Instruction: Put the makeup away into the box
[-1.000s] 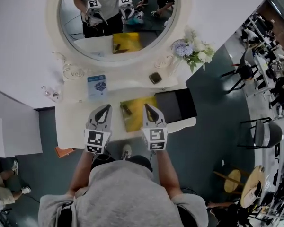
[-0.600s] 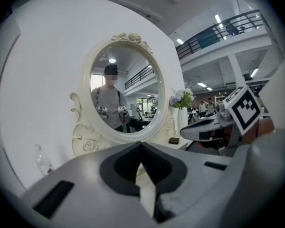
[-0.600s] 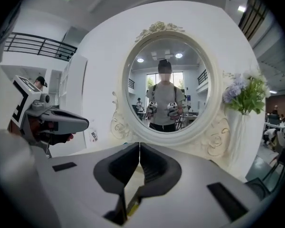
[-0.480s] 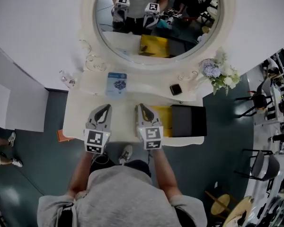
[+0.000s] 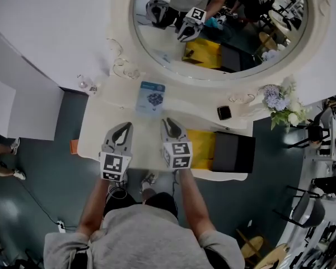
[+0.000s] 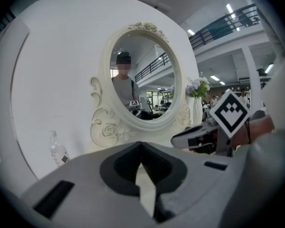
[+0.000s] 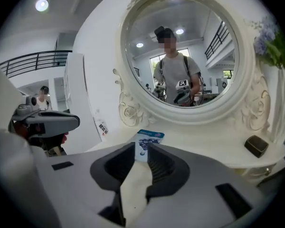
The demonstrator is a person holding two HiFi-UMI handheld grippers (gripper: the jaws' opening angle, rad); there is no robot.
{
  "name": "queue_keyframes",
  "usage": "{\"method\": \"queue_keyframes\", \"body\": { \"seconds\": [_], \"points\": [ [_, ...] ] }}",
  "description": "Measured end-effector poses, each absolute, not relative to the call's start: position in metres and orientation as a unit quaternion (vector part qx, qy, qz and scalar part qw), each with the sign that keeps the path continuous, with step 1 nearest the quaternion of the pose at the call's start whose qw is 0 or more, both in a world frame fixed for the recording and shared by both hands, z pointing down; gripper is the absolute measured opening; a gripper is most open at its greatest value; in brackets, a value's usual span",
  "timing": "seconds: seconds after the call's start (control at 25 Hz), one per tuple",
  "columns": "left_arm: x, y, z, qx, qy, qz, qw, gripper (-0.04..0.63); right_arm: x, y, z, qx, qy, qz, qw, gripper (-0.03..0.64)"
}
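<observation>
Quick notes from us:
- Both claws hovering over front of cream vanity table [image 5: 95, 133].
- left gripper [image 6: 141, 144] sitting pressed shut, empty.
- right gripper [image 7: 141, 147] opening, slim gap, nothing between pads.
- Makeup waiting at back: flat blue-and-white packet [image 5: 151, 98] standing by white oval mirror [image 7: 188, 114], small dark square compact [image 5: 224, 112] on ledge to right.
- yellow-lined box [image 5: 203, 149] lying just right of right gripper.
- We're guessing packet light and floppy, so pinching top edge. Compact probably hard, slick, breakable, so gripping across opposite sides.

Yellow box [image 5: 204, 148] open, black lid [image 5: 233, 152] alongside, blue packet [image 5: 152, 98] standing nearby
</observation>
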State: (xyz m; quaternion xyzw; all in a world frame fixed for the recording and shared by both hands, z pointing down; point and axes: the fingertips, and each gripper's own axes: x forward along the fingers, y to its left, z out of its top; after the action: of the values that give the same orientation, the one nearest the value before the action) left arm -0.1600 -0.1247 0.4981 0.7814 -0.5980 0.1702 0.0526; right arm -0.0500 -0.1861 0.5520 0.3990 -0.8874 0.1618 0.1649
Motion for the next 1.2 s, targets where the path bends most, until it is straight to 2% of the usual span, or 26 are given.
{"method": "queue_keyframes", "body": {
  "seconds": [0.08, 0.24, 0.68, 0.76, 1.2],
  "points": [
    [-0.165, -0.128, 0.507, 0.779, -0.598, 0.177, 0.058, 0.001, -0.058, -0.195, 0.564, 0.389, -0.887, 0.190, 0.162, 0.129],
    [-0.170, -0.132, 0.522, 0.776, -0.599, 0.184, 0.074, 0.000, -0.065, -0.210, 0.592, 0.380, -0.876, 0.249, 0.162, 0.167],
    [-0.182, -0.140, 0.554, 0.771, -0.597, 0.196, 0.105, 0.000, -0.085, -0.227, 0.635, 0.361, -0.866, 0.293, 0.186, 0.172],
    [-0.183, -0.141, 0.556, 0.771, -0.596, 0.199, 0.105, 0.000, -0.089, -0.227, 0.638, 0.351, -0.868, 0.298, 0.189, 0.169],
    [-0.186, -0.135, 0.558, 0.772, -0.593, 0.202, 0.107, 0.001, -0.088, -0.230, 0.631, 0.368, -0.868, 0.280, 0.183, 0.040]
  ]
}}
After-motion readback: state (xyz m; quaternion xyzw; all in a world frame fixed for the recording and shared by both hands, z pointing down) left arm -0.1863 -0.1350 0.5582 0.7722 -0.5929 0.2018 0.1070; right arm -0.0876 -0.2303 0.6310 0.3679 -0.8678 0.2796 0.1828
